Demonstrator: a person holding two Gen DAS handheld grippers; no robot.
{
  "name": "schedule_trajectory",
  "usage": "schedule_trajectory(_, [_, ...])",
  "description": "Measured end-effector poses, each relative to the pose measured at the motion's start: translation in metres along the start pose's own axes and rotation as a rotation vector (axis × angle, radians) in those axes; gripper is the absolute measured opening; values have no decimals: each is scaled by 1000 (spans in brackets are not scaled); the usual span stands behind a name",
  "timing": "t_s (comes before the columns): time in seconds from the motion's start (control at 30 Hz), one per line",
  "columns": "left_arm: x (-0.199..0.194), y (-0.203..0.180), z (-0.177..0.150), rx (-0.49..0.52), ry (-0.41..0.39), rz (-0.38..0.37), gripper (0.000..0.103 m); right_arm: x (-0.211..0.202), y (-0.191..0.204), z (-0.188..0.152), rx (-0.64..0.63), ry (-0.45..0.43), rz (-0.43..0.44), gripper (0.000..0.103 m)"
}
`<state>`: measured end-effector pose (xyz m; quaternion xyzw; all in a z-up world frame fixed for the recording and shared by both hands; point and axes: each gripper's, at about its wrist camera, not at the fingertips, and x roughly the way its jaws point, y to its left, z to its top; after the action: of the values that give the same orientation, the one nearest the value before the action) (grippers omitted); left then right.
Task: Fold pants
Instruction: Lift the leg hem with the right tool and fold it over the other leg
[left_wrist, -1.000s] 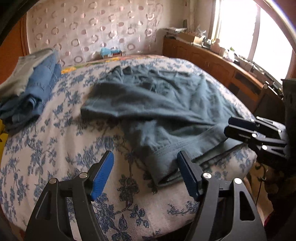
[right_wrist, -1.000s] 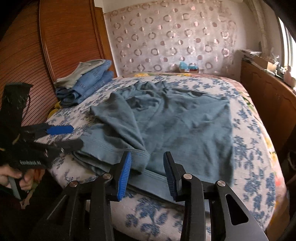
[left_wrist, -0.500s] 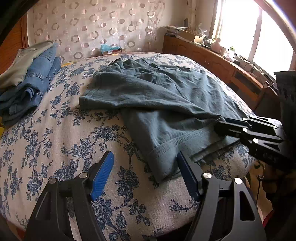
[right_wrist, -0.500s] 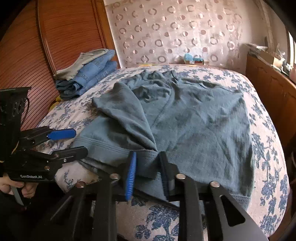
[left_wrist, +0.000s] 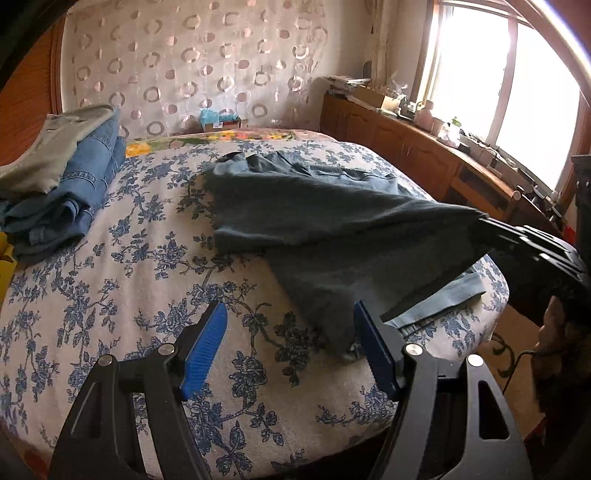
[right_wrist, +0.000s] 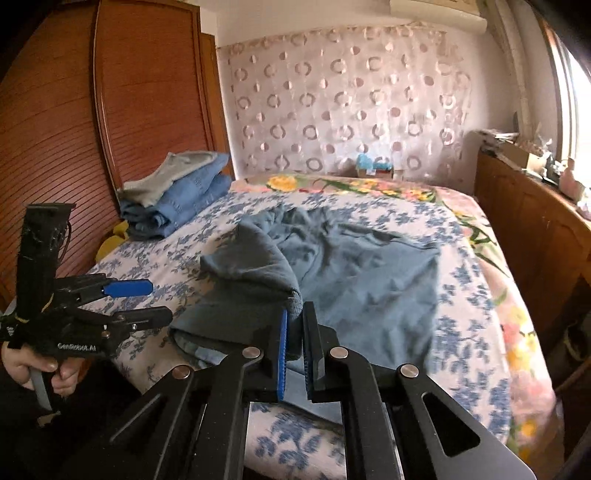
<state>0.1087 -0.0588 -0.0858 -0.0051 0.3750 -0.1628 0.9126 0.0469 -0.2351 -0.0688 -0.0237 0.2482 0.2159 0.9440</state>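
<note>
Broadly, a bed (left_wrist: 110, 295) with a blue-flowered white cover fills both views, set against a reddish wooden headboard (right_wrist: 74, 110) on one side and a low wooden cabinet (left_wrist: 424, 155) under a bright window (left_wrist: 517, 92) on the other; behind it hangs a pale curtain (right_wrist: 351, 103) patterned with rings; on the bed's far corner by the headboard lies a stack of folded clothes (left_wrist: 62, 184), denim under a grey piece; spread across the middle of the cover are the grey-blue pants (left_wrist: 314, 221), rumpled, with one edge lifted off the bed and drawn up toward the near right side in the left wrist view; the right tool (right_wrist: 293, 350) is clamped on that lifted edge, a bunch of cloth pinched between its blue pads; the left tool (left_wrist: 288, 354) stands wide apart just above the cover, with nothing gripped, its right pad just beside the drooping fold of the pants; a hand (right_wrist: 37, 373) holds the left tool's grip at the lower left of the right wrist view.
</note>
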Motion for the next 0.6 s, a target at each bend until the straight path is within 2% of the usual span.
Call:
schedule_trajectory(0.27, [4,-9,4,21,2,-10,72,-29,-18,-19,29,-3,-51,7])
schedule_trajectory(0.6, [9,-19,7,47,5,-20,72,-28,-30,-32,70,45,-80,7])
